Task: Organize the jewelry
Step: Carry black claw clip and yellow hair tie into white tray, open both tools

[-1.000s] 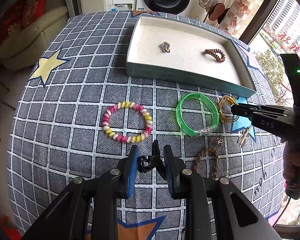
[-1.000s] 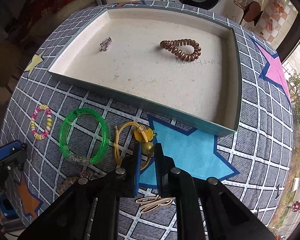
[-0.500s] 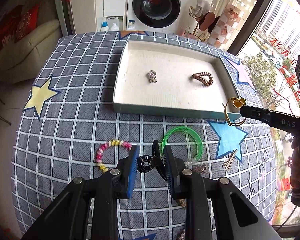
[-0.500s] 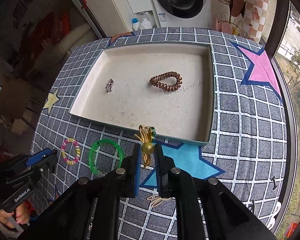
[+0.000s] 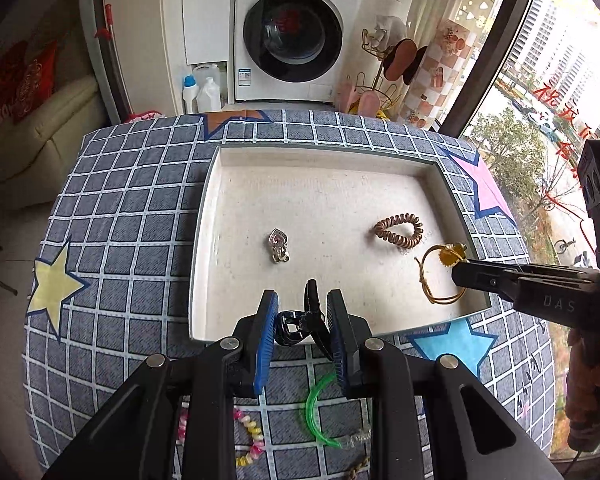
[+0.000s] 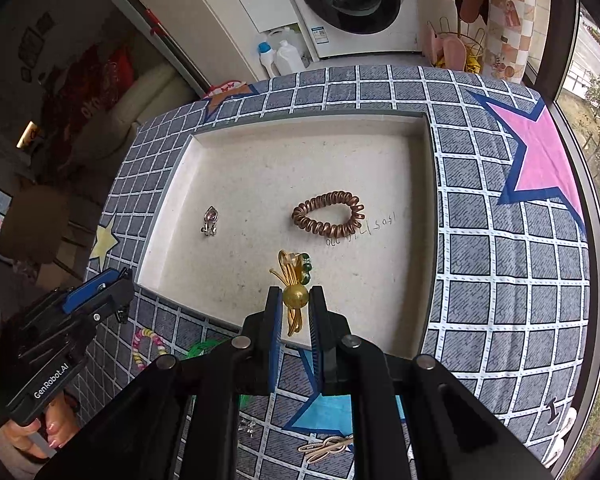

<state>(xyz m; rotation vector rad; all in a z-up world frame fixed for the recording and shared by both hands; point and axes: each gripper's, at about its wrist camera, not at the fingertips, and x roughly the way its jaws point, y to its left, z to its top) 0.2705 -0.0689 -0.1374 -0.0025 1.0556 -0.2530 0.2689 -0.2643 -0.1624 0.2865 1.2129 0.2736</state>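
Both grippers now over tray [image 5: 204,240]; left fingers [image 5: 266,332] clamp black clip [image 5: 300,322], right fingers [image 6: 274,320] clamp gold tie [image 6: 294,280]

pendant [image 5: 278,245] left of coil tie [image 5: 399,231], in tray [image 5: 204,216]

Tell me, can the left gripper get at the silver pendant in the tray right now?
Probably not yet: the left gripper is shut on a black hair claw. The path to the silver pendant over the tray looks free otherwise.
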